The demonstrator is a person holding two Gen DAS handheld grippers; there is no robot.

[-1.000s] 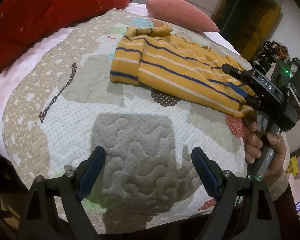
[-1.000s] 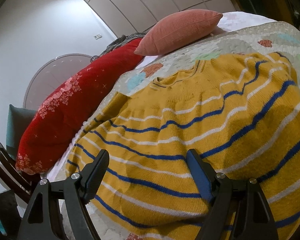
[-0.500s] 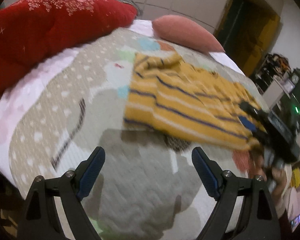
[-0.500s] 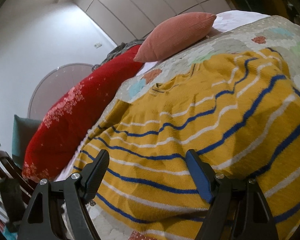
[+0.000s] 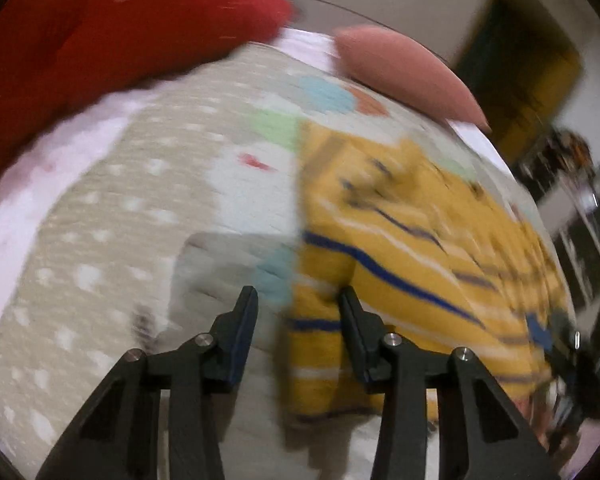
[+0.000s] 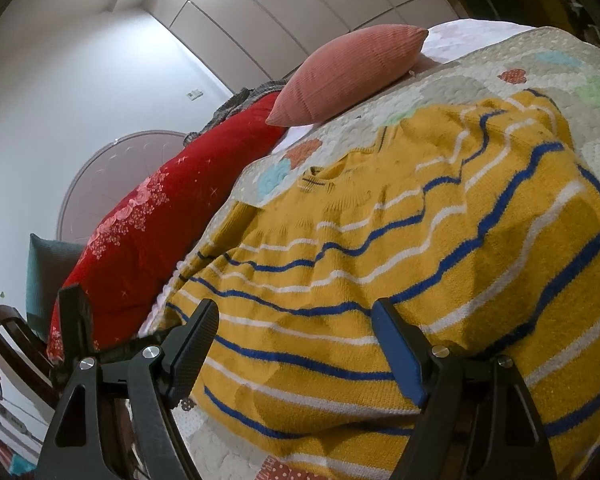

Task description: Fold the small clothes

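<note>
**Operator:** Two grippers are in view. Report left unit status first.

**Inspector:** Left gripper: jaws part-open, narrower than the right unit's. The folded sleeve edge of the yellow striped sweater sits between the fingertips. The left-wrist view is motion-blurred, so whether the pads actually touch the knit cannot be told. Patchwork quilt shows at 9 o'clock of the fingertips.

**Operator:** Surroundings, left to right?

**Inspector:** Red blanket at 10 to 11 o'clock of the frame, pink cushion at 1 o'clock, sweater running from centre toward 4 o'clock. A dark blurred object at the sweater's 4 o'clock end cannot be identified.

**Operator:** Right unit status.

**Inspector:** Right gripper: jaws spread wide, holding nothing. Both fingers frame the sweater's lower portion, low over or against the knit; contact cannot be confirmed.

**Operator:** Sweater location in that view?

**Inspector:** Sweater lies on the quilt, filling the frame from centre to 3 o'clock, neckline at 12 o'clock of the garment, blue and white stripes across the body. Left to right: teal cushion at 9 o'clock, red blanket beside it, pink cushion at 12 o'clock, touching the quilt's far edge.
</note>
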